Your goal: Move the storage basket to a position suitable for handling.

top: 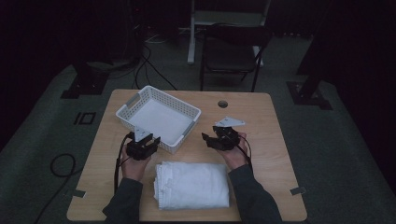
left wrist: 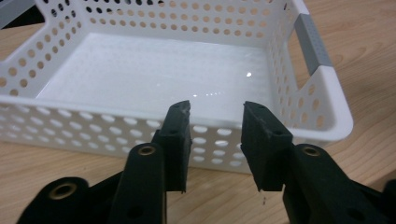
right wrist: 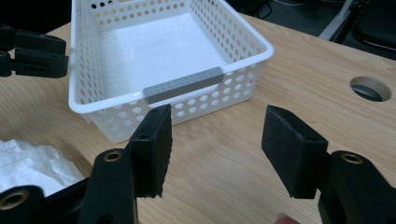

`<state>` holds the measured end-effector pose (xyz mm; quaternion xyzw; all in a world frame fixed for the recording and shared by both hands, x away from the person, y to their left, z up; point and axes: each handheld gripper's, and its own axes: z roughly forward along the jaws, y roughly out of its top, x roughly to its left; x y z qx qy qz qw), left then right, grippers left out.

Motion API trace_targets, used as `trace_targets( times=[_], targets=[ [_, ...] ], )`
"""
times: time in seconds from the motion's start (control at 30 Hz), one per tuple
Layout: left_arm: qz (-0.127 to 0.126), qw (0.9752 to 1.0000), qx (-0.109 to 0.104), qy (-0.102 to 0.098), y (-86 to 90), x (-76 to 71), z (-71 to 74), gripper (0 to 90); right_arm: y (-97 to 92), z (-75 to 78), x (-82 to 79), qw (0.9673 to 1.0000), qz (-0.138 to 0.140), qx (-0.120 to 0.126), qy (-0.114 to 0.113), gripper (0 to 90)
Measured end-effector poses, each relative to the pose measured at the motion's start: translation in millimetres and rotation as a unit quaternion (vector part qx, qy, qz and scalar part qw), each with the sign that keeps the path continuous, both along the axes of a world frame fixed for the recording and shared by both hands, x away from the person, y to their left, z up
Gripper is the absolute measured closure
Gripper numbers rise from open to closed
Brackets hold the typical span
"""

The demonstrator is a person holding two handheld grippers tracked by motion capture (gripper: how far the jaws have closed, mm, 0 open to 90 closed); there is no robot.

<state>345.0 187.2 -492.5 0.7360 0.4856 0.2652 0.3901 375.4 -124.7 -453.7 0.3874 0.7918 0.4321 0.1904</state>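
Both claws empty: left claw [left wrist: 215, 140] gap narrow, right claw [right wrist: 229, 149] wide, nr unlabelled basket [top: 140, 100].

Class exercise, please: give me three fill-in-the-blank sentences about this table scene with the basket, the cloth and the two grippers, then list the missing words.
1. The white basket has nothing in it; it is ____.
2. The folded white cloth lies on the ____, outside the basket.
3. The handle on the basket's short side is ____ in colour.
4. Between the jaws of the right gripper there is ____.

Missing words: empty; table; grey; nothing
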Motion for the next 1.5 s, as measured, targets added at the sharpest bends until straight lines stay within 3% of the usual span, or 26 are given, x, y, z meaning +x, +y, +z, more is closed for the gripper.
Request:
trace_targets(
  times=[0.1, 0.2, 0.43, 0.6, 0.9, 1.1, 1.23, 1.5],
  targets=[
    [0.003, 0.9999, 0.004, 0.015, 4.1, 2.7, -3.8, 65.7, 5.3, -2.2, 2.6, 1.0, -0.001, -0.004, 0.006, 41.8],
    [-0.018, 0.9995, 0.0, 0.026, 1.1, 4.9, -6.7, 64.3, 12.5, -3.0, 5.9, 0.9999, -0.003, -0.005, 0.01, 40.9],
    [-0.05, 0.998, 0.02, 0.034, -20.1, 12.2, -10.1, 62.0, 32.4, -3.8, 14.8, 0.9997, 0.003, -0.017, 0.014, 40.7],
    [-0.054, 0.9981, 0.013, 0.026, -23.7, 12.0, -11.2, 60.3, 45.5, -6.9, 25.7, 0.9995, 0.001, -0.015, 0.028, 39.4],
    [-0.024, 0.9997, 0.005, 0.01, 6.7, 2.1, -8.8, 54.1, 69.2, -20.7, 41.3, 0.9978, -0.019, -0.006, 0.064, 30.7],
    [0.003, 0.9995, -0.032, -0.001, 32.4, -1.7, -0.4, 50.4, 84.1, -26.0, 44.3, 0.9973, -0.022, -0.023, 0.066, 27.9],
    [0.013, 0.9986, -0.052, -0.001, 47.4, -2.9, 3.0, 47.2, 85.3, -29.6, 46.0, 0.9967, -0.026, -0.028, 0.071, 27.9],
    [0.049, 0.9965, -0.067, -0.012, 66.4, -5.3, 3.5, 40.9, 79.9, -29.1, 48.7, 0.9964, -0.029, -0.023, 0.077, 34.8]
  ],
)
